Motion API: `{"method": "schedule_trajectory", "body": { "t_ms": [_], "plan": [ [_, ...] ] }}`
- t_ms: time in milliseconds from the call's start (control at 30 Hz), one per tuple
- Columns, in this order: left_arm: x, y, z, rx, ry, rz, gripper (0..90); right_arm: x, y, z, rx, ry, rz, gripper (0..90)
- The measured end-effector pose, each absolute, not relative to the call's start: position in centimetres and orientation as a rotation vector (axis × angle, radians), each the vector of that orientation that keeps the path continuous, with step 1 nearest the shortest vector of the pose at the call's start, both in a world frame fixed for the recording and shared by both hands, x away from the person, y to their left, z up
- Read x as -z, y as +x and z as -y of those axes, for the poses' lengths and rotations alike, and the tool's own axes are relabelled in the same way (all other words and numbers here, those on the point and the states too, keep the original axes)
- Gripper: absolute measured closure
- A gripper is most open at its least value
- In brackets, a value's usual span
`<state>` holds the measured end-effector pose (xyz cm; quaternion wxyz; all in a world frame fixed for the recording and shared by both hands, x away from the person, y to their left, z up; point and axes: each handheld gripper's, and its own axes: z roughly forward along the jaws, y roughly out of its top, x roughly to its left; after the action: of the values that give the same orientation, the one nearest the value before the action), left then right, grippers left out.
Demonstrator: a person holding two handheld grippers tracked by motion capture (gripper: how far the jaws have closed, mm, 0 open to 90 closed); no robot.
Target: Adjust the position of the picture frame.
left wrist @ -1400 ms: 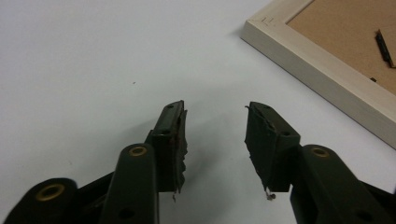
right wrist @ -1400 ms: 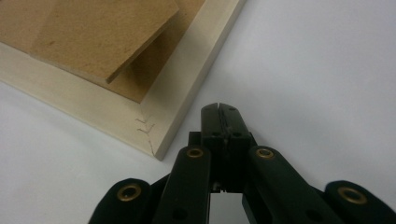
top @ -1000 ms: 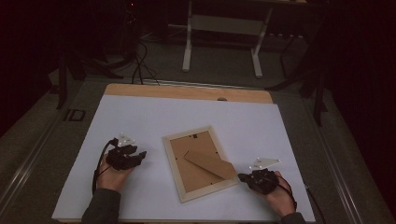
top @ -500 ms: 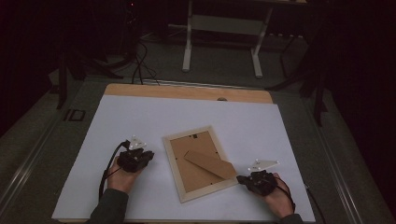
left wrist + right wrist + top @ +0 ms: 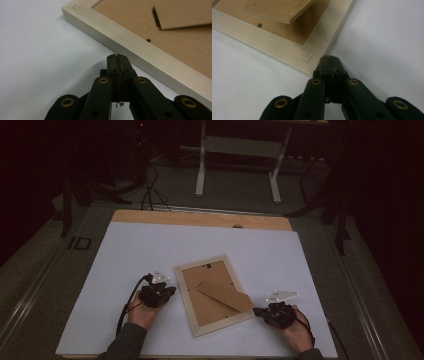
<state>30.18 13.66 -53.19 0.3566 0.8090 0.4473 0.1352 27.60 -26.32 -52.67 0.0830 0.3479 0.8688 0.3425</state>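
A light wooden picture frame lies face down on the white sheet, its brown backing board and folded stand flap facing up. My left gripper is beside the frame's left rail. Its jaws have just been closing and now meet at the tips, with nothing between them, a little short of the rail. My right gripper is shut and empty, its tips right at the frame's near right corner; whether they touch the corner I cannot tell.
The white sheet covers most of a wooden table whose far edge is bare. Beyond it stand a white trestle leg and cables on a dark floor. A cable trails from each gripper.
My left hand has moved right toward the frame's left rail and its jaws have shut. The right hand and the frame have not moved.
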Motion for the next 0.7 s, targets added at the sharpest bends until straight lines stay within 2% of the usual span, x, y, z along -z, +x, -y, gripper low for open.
{"method": "schedule_trajectory", "body": {
  "t_ms": [200,300,700],
  "plan": [
    [53.2,30.2,-12.2,-0.360,2.135,-1.154,90.0,52.7,27.7,26.4,-1.035,1.044,-2.600,90.0],
    [53.1,30.4,-12.3,-0.332,2.128,-1.173,90.0,52.7,27.7,26.4,-1.033,1.047,-2.600,90.0],
    [53.0,31.9,-11.4,-0.368,2.152,-1.180,90.0,52.7,27.9,26.0,-1.031,1.049,-2.605,90.0]
  ]
}}
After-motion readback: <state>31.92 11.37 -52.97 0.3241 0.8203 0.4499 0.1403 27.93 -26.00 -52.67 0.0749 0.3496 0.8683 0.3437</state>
